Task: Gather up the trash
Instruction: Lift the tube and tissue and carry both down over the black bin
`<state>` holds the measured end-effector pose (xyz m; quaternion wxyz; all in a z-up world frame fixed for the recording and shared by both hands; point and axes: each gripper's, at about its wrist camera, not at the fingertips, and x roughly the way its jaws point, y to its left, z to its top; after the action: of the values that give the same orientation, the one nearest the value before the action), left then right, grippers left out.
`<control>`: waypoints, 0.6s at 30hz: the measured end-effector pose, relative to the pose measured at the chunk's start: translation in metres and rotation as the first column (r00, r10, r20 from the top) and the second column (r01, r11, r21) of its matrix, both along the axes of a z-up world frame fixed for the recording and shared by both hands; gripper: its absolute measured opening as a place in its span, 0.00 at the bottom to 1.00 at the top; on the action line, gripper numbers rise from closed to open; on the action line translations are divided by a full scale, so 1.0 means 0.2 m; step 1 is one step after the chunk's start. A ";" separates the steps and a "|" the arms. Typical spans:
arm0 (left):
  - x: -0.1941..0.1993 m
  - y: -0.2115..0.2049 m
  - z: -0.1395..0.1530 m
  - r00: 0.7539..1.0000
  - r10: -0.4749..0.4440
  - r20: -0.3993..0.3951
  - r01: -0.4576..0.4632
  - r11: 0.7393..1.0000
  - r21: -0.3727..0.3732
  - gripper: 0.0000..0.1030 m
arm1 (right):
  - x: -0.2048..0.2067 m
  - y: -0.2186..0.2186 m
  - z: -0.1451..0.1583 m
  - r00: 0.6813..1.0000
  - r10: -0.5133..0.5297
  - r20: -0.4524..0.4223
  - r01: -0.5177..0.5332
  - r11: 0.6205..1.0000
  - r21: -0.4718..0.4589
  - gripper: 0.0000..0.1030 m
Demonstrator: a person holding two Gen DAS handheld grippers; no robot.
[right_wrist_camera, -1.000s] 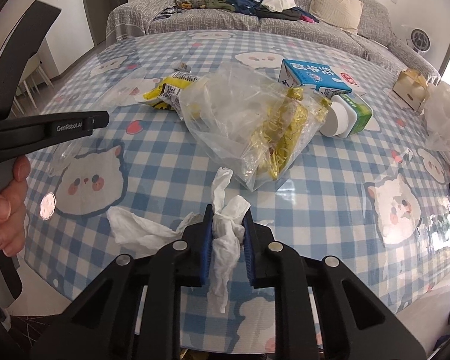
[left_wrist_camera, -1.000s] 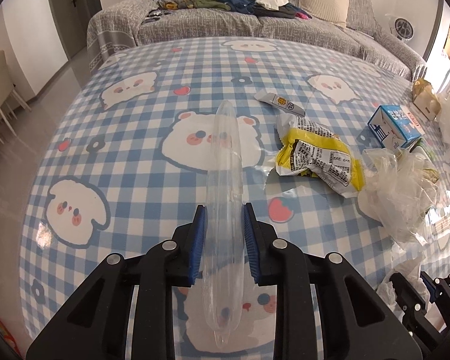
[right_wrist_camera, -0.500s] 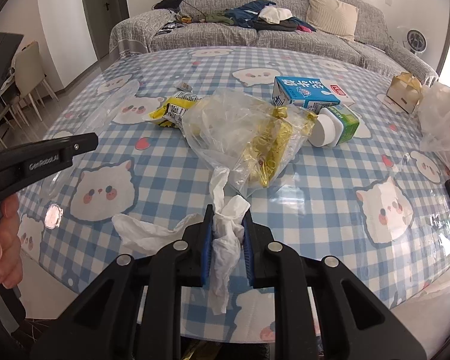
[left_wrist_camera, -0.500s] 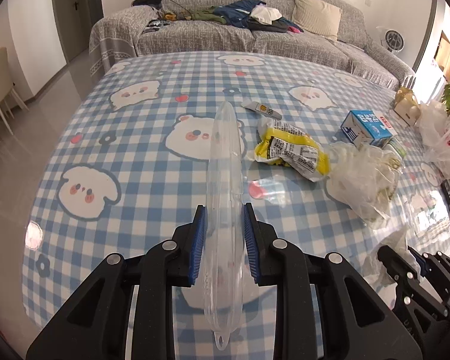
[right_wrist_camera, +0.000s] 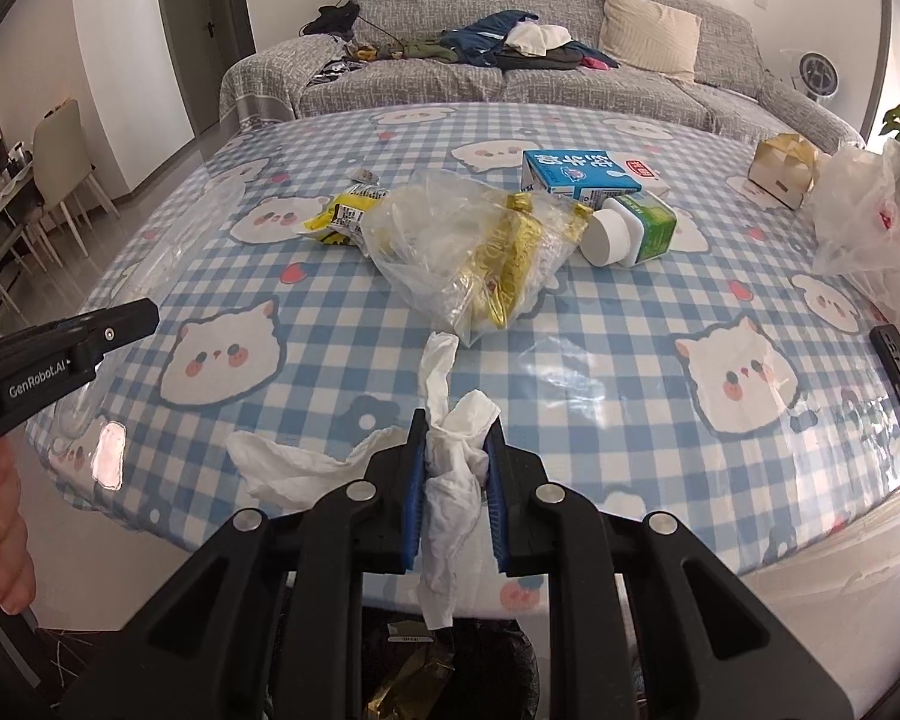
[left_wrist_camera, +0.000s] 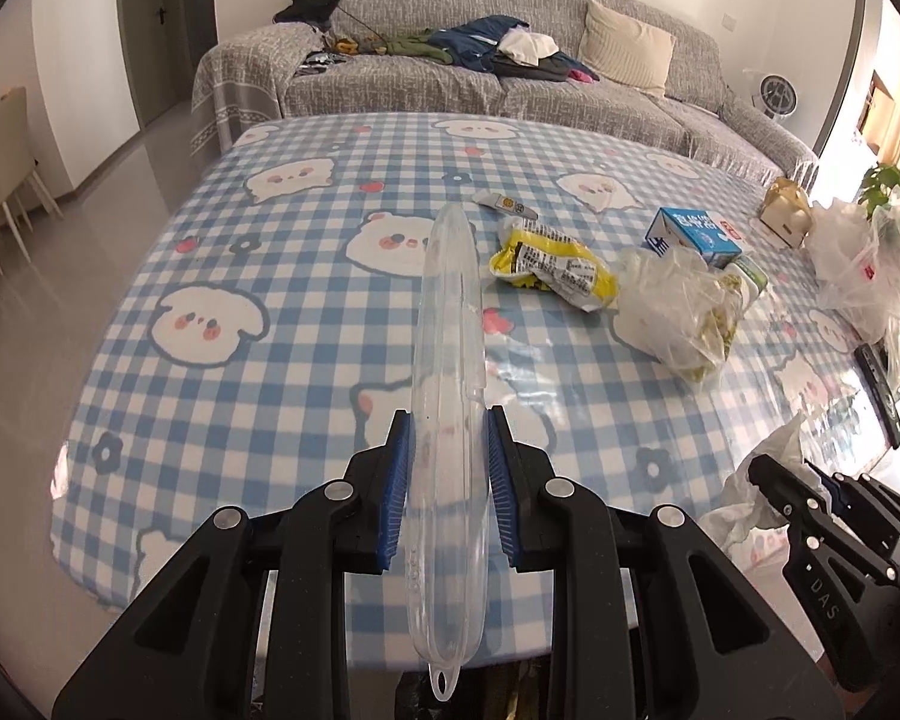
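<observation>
I have both claws loaded and held past the table's near edge. My left claw [left_wrist_camera: 444,474] is clamped narrowly on a clear plastic case [left_wrist_camera: 447,396], a long tube gripped near its middle, its far tip reaching out over the table [left_wrist_camera: 258,396]. My right claw [right_wrist_camera: 455,480] is closed tight on a crumpled tissue [right_wrist_camera: 453,468], with one loose tail trailing left along the near edge.

Below the right claw I see a dark bin [right_wrist_camera: 426,672] off the near edge. Something gold and some paper scraps lie inside, so I judge part of the collection is already done. Neither held item has been dropped in yet.

Left on the table, toward the middle:
- a yellow wrapper [left_wrist_camera: 555,267];
- a clear bag [right_wrist_camera: 468,252] of gold wrappers, just beside it;
- a blue carton [right_wrist_camera: 576,171] and a green carton [right_wrist_camera: 642,231] behind the bag, the two touching;
- a small sachet [left_wrist_camera: 504,204] beyond the yellow wrapper.

At the right edge sit more thin plastic bags [right_wrist_camera: 870,222] and a small paper box [right_wrist_camera: 783,171]. I cannot tell whether these count as trash.

My estimate: the task is at an early-to-middle stage, with two items due for release and at least five left.
</observation>
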<state>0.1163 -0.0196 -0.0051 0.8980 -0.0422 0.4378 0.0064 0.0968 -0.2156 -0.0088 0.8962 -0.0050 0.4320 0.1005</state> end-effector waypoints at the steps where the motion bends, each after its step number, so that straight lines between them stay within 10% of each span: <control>1: -0.02 0.00 0.00 1.000 0.001 0.001 -0.001 1.000 0.003 0.24 | -0.02 0.00 0.00 1.000 -0.001 0.001 0.001 1.000 0.004 0.16; 18: -0.52 0.04 -0.05 1.000 0.015 0.020 -0.015 1.000 0.004 0.24 | -0.34 0.02 0.07 0.997 0.063 0.050 -0.064 0.998 0.025 0.16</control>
<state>0.0131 -0.0122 -0.0148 0.9025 -0.0439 0.4283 0.0137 0.0291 -0.2111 0.0049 0.9030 -0.0091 0.4079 0.1345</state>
